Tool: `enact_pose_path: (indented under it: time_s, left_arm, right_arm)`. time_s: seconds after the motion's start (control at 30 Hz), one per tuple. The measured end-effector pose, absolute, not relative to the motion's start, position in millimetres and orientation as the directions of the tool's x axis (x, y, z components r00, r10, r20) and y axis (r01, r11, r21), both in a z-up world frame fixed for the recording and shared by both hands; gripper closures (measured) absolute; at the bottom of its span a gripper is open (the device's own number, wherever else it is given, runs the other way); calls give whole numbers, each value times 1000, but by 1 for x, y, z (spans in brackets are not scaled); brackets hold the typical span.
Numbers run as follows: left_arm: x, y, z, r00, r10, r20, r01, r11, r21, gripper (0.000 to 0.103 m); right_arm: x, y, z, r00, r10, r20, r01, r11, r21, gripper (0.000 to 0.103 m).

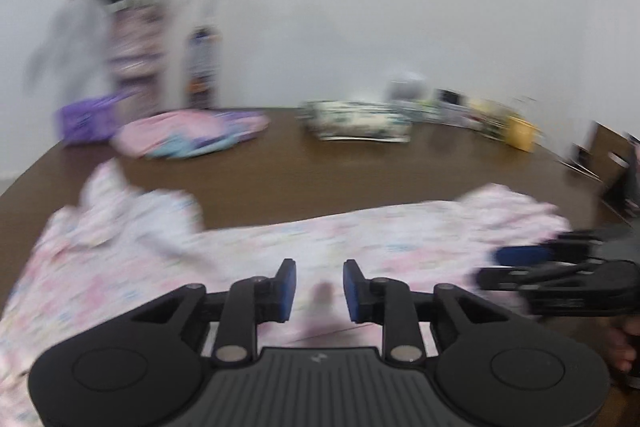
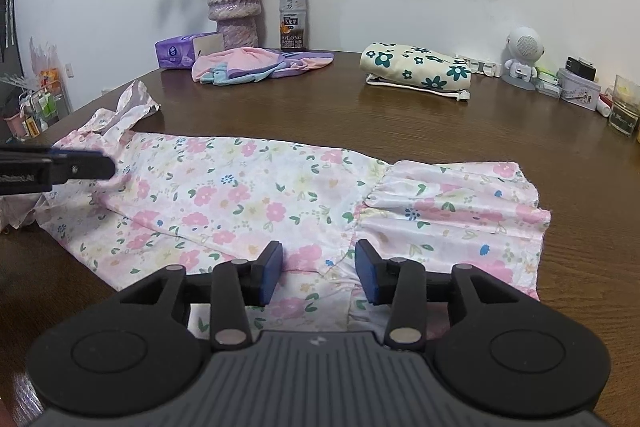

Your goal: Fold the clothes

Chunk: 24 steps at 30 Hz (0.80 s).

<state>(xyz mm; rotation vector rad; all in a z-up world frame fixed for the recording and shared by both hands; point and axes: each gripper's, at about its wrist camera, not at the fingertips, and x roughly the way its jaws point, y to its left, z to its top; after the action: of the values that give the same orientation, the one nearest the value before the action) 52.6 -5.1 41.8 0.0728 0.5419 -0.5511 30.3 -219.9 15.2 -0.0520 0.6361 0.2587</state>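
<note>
A pink floral dress (image 2: 240, 187) lies flat across the brown table (image 2: 400, 123), with its ruffled skirt end to the right and its sleeves to the left. My right gripper (image 2: 319, 251) hovers open just above the dress near the gathered seam, with nothing between its fingers. The left wrist view is blurred. There the dress (image 1: 360, 239) spreads below my left gripper (image 1: 320, 267), which is open and empty. In the right wrist view the left gripper (image 2: 80, 167) reaches in from the left edge, its tip at the dress's shoulder area. The right gripper (image 1: 520, 263) shows side-on at the right.
Along the back of the table stand a vase of flowers (image 2: 234, 3), a tea bottle (image 2: 293, 15), a purple tissue box (image 2: 180, 53), a folded pink garment (image 2: 256, 65), a flowered pouch (image 2: 416, 67), a white speaker figure (image 2: 522, 55), a tin (image 2: 578, 93) and a glass (image 2: 624, 103).
</note>
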Motion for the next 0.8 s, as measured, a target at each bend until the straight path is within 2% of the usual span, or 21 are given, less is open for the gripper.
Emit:
enact_pose_path:
  time_s: [0.43,0.8]
  left_arm:
    - [52,-36,18,679,-431,-594,543,839,11,81]
    - [47,1,21,715,-372,-592,480,877,28,83]
  right_arm:
    - [31,-219,16,772,225,-594,-256,966,33,61]
    - [32,-219,16,773,226,-593,-256,966,35,61]
